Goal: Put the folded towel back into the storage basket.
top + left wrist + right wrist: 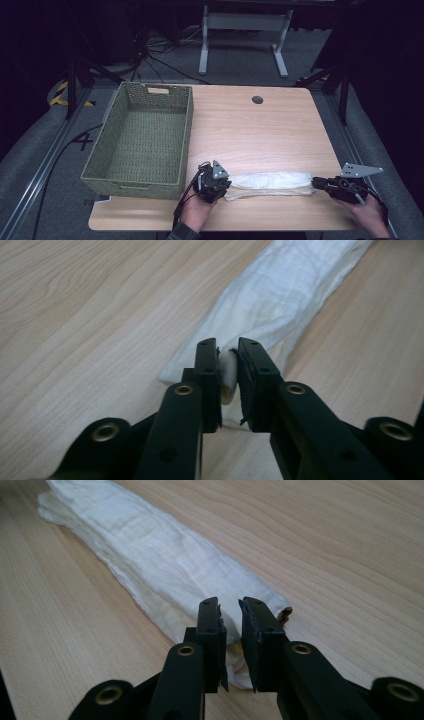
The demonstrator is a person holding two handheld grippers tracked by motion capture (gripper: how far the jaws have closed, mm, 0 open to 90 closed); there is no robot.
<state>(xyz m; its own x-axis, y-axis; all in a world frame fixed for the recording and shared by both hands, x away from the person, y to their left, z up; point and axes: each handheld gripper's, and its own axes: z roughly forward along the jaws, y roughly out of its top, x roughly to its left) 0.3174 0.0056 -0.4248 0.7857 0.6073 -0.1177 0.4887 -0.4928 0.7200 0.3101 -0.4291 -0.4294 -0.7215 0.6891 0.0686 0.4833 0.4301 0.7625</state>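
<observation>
- White, thin woven cloth [270, 183] lies folded into a long narrow strip along the near edge of the table [260, 130], running left to right between the two grippers. Its surface shows a fine grid weave and soft creases; the layers stack unevenly, so a paler cream edge peeks out along the near side.
- Left gripper [220, 189] sits at the strip's left end. In the left gripper view [229, 365] the jaws stand slightly apart with a small bunch of the cloth's end between them; a sliver of gap shows beside the fabric, so the pads do not press it.
- Right gripper [318, 183] sits at the strip's right end. In the right gripper view [229, 617] its jaws are likewise a little apart, straddling the folded end of the cloth [150, 560] without clamping it.
- Both hands come in from the near edge, one on each gripper, with cables trailing back.
- Light wood-grain laminate covers the table, with a round dark cable hole [257, 100] near its far edge.
- Green woven basket [140, 140] stands on the left part of the table, rectangular, with a handle slot in its far wall; its near right corner is just beside the left gripper.
- Grey carpet surrounds the table; black cables and a white frame leg [242, 37] stand beyond it in a dark room.
- Nothing lies on the wood between the cloth and the basket.
</observation>
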